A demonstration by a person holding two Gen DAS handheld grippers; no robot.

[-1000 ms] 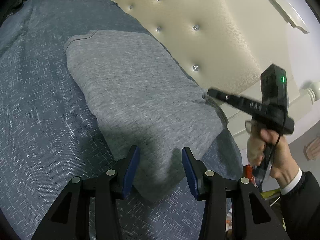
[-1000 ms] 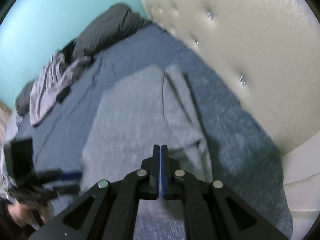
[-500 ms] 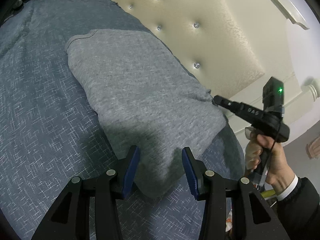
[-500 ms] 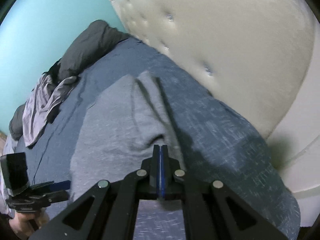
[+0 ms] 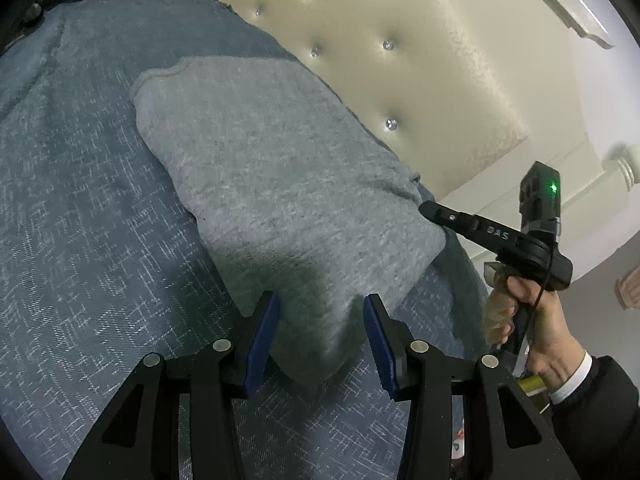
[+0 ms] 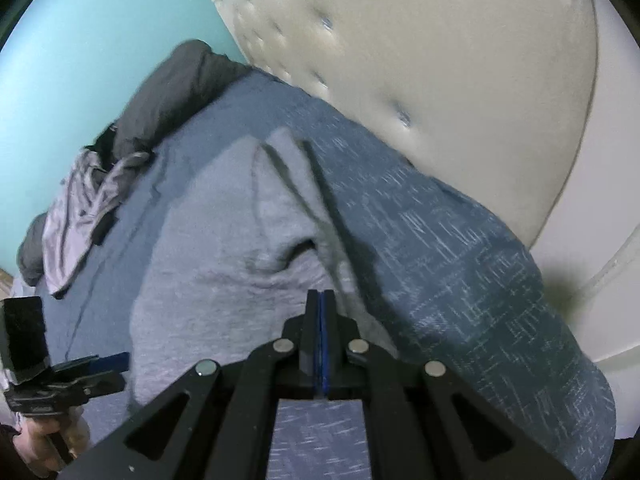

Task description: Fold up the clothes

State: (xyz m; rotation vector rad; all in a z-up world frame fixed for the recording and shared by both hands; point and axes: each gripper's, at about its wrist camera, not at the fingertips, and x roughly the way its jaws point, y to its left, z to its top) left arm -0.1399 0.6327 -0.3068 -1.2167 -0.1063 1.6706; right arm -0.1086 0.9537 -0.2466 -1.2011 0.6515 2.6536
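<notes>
A grey folded garment (image 5: 280, 168) lies on the blue bedspread (image 5: 80, 240) beside the headboard. My left gripper (image 5: 322, 300) is open, its blue pads on either side of the garment's near corner without pinching it. My right gripper (image 5: 426, 207), held by a hand in a dark sleeve, has its tip at the garment's right edge. In the right wrist view the right gripper (image 6: 322, 300) is shut, pads pressed together just over the wrinkled grey garment (image 6: 224, 272); no cloth shows between them. The left gripper (image 6: 120, 370) appears at the lower left.
A cream tufted headboard (image 5: 400, 40) runs close along the garment's far side. A dark pillow or duvet (image 6: 172, 92) and a crumpled lilac garment (image 6: 84, 208) lie farther along the bed by the teal wall (image 6: 80, 40). The bedspread's edge (image 6: 580, 380) drops off at the right.
The right gripper, shut throughout, has come down and toward the garment's right edge. The left gripper and the garment have hardly moved.
</notes>
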